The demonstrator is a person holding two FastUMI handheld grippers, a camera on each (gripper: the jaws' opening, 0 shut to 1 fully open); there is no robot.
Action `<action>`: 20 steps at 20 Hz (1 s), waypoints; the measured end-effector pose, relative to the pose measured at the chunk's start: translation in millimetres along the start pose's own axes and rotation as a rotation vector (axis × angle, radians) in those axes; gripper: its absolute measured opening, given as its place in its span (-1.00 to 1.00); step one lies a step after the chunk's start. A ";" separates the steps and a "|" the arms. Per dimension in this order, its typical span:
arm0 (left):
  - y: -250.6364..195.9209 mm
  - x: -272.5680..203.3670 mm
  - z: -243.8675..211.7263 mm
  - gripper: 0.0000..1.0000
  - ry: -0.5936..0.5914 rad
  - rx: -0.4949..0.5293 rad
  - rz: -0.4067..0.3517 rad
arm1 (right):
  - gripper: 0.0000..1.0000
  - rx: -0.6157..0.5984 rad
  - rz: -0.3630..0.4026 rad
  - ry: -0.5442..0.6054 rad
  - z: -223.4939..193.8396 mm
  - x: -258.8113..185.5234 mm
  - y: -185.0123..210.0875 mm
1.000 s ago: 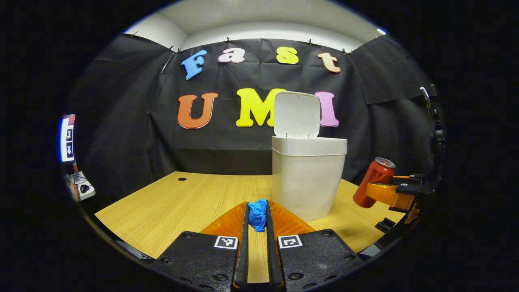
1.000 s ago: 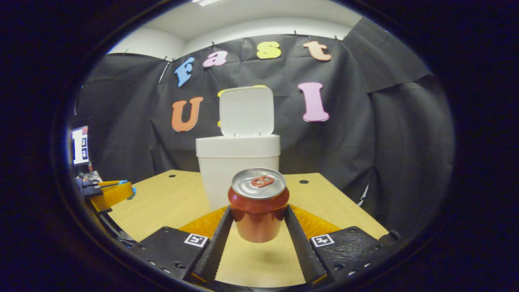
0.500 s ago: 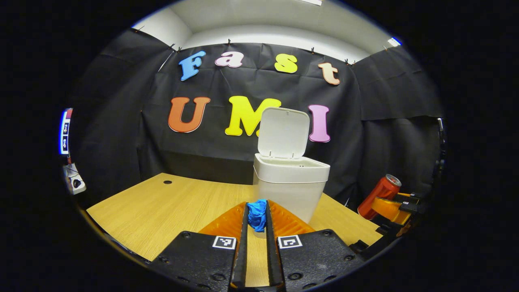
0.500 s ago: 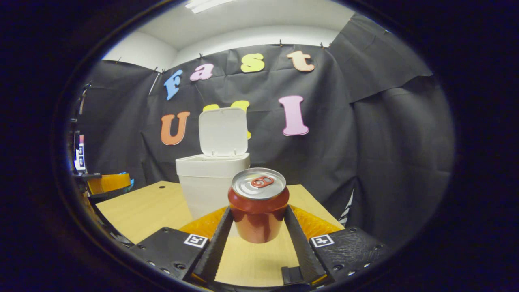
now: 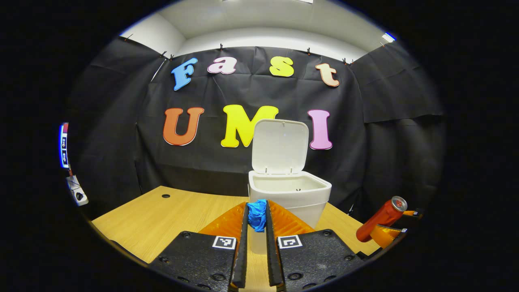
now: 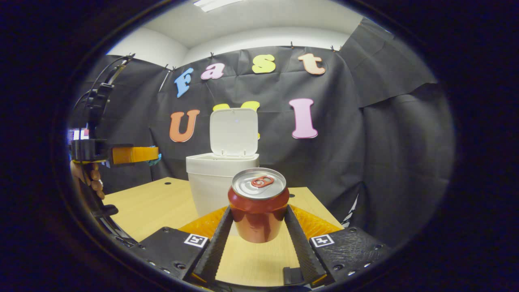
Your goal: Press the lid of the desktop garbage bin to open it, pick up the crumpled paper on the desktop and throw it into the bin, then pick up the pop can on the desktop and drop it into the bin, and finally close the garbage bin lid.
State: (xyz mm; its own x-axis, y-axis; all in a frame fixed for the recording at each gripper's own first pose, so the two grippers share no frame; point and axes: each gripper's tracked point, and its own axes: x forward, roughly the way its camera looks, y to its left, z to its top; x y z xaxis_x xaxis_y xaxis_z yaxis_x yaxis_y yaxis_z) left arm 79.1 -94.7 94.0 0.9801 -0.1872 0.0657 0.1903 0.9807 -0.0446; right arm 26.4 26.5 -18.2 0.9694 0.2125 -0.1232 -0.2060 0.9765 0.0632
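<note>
On the wooden table (image 5: pixel 170 215) stands a white bin (image 5: pixel 288 194), toward the back of the table and close to the black cloth wall (image 5: pixel 121 134). Its lid (image 5: pixel 279 146) is flipped up and stands almost straight, so you can see into the open top.

At 6 o'clock in the left gripper view is the left gripper (image 5: pixel 256 219). Its two fingers are almost closed, with just a thin gap, and both squeeze a small blue ball of crumpled paper (image 5: pixel 257 214) at their tips. The paper is up in the air, in front of the bin's near wall and just under its rim. At 4 o'clock in this view is the red pop can (image 5: pixel 381 219), tilted, with the right gripper holding it low on its body.

At 6 o'clock in the right gripper view is the right gripper (image 6: pixel 259 221). Its fingers are spread about as wide as the can, and one finger presses each side of the pop can (image 6: pixel 258 205). The can stands upright between them, silver top and pull tab showing, lifted off the table. The bin (image 6: pixel 221 178) is behind the can, at about 11 o'clock from it. At 9 o'clock in this view is the left gripper (image 6: pixel 152 156), held up high beside the bin, with a bit of blue at its tip. A hand (image 6: pixel 87 178) holds it from below.
</note>
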 end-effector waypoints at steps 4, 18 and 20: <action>-2.3 36.2 4.9 -0.51 0.019 -0.020 0.011 | 0.53 0.005 -0.024 0.020 -5.4 5.6 -13.0; -52.2 171.9 1.6 -0.46 0.066 0.096 -0.028 | 0.53 0.039 -0.043 0.035 -8.5 12.4 -38.0; -65.7 177.3 -3.1 -0.40 0.067 0.107 -0.041 | 0.53 0.048 -0.042 0.029 -6.1 12.6 -42.8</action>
State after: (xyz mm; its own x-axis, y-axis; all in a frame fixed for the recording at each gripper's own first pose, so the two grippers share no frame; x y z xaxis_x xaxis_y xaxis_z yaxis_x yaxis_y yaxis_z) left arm 240.5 -192.6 105.5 0.9739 -0.2269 -0.0015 0.2265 0.9719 0.0640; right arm 46.6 -12.3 -28.5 0.9726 0.1730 -0.1551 -0.1580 0.9819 0.1044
